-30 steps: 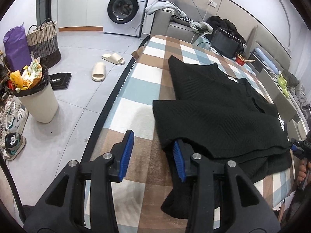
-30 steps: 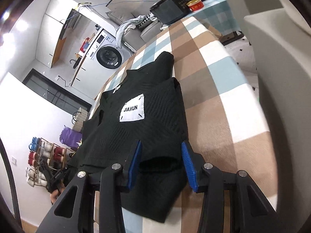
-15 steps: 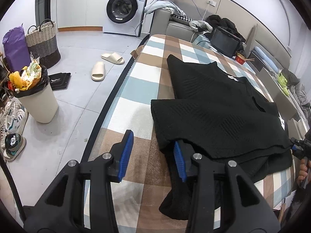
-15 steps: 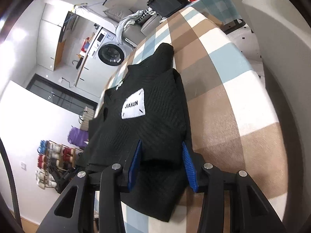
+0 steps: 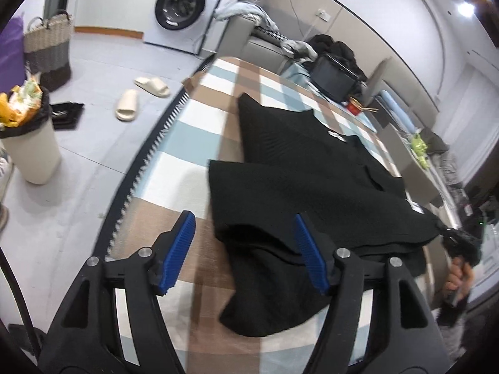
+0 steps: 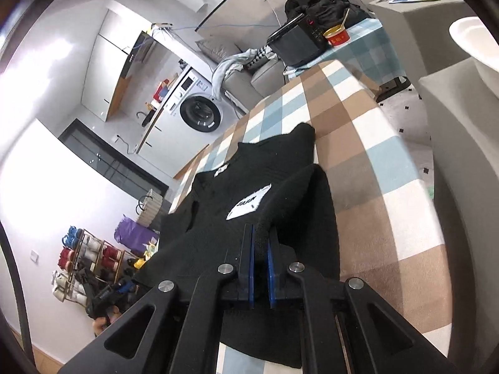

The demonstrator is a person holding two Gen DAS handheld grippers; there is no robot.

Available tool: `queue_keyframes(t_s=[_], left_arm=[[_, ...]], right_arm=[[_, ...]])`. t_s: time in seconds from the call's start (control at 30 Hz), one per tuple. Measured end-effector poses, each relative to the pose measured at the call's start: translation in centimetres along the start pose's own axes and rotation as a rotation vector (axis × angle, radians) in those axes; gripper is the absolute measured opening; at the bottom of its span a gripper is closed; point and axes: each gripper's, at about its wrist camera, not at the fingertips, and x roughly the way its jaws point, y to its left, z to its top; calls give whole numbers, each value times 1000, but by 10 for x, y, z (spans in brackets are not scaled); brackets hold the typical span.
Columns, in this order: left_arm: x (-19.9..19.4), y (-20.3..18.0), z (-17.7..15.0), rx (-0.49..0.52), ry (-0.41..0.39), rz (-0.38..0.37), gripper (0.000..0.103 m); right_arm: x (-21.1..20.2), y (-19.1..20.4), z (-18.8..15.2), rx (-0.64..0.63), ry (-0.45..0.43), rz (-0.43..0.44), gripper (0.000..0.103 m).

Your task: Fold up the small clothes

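Note:
A black knit sweater [image 5: 312, 168] with a white label lies partly folded on the checked table cover [image 5: 199, 118]. My left gripper [image 5: 246, 249] is open, its blue pads on either side of the sweater's near left corner, above the cloth. My right gripper [image 6: 259, 243] is shut on the sweater's [image 6: 249, 184] near edge and lifts that fold; the white label [image 6: 248, 205] tilts up with it. In the left wrist view the right gripper [image 5: 455, 237] pinches the sweater's far right corner.
A washing machine [image 5: 184, 9], slippers [image 5: 137, 96], a bin [image 5: 28, 143] and a woven basket [image 5: 46, 50] stand on the floor left of the table. A black appliance [image 5: 333, 78] and a red cup [image 5: 355, 106] sit at the table's far end. A shoe rack [image 6: 84, 258] stands by the wall.
My right gripper has closed on the sweater's near edge and lifted it. My left gripper has risen slightly and stays open around the left corner.

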Motion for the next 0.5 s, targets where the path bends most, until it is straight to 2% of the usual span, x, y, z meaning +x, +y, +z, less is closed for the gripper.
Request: queue_keyframes(t_s=[0.07, 0.17, 0.2, 0.27, 0.3, 0.37, 0.5], left_arm=[[5, -1, 0, 6, 14, 5, 63], [22, 5, 2, -20, 45, 64, 60], [28, 7, 3, -35, 47, 72, 55], [38, 8, 5, -40, 58, 53, 25], [42, 5, 6, -29, 62, 33, 19], [41, -2, 7, -4, 18, 24, 4], [29, -17, 17, 31, -42, 7, 3]], right_arm=[[2, -1, 1, 6, 2, 0, 6], [4, -3, 1, 5, 12, -5, 6], [4, -3, 1, 4, 11, -7, 6], [5, -4, 2, 2, 12, -8, 6], [5, -4, 2, 3, 13, -9, 6], [5, -3, 1, 1, 20, -13, 6], [1, 0, 4, 15, 7, 5, 6]])
